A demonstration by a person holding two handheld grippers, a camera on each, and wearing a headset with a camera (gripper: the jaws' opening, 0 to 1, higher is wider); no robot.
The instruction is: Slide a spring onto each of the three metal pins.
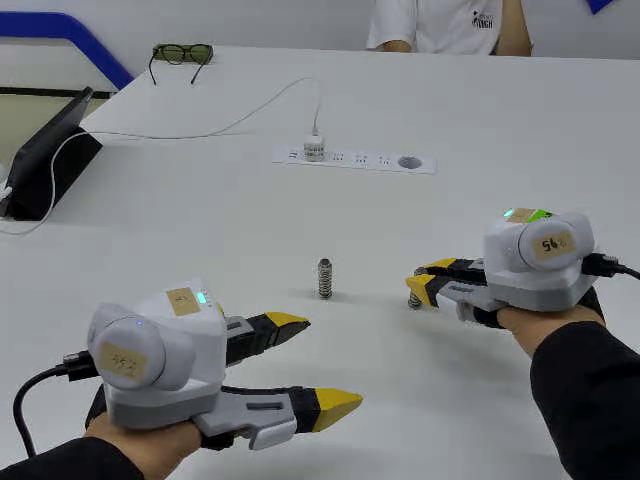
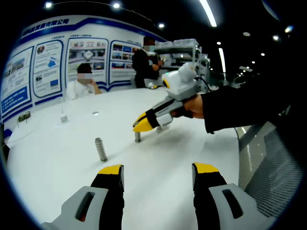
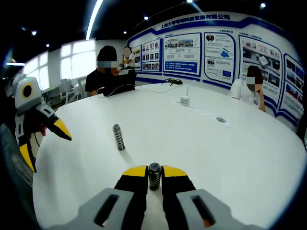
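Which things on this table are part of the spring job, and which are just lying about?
Job: standing spring, gripped spring in right gripper.
Lying about: sunglasses, power strip, black tablet.

On my white counter [image 1: 220,230] I see a standing spring [image 1: 325,278], a power strip [image 1: 355,158], sunglasses [image 1: 182,52] and a dark tablet [image 1: 45,155].

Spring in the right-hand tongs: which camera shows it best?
The right gripper view: the spring stands close and centred between the right tongs. The head view shows the spring small, half hidden behind their tips; the left gripper view shows the spring distant, beneath them.
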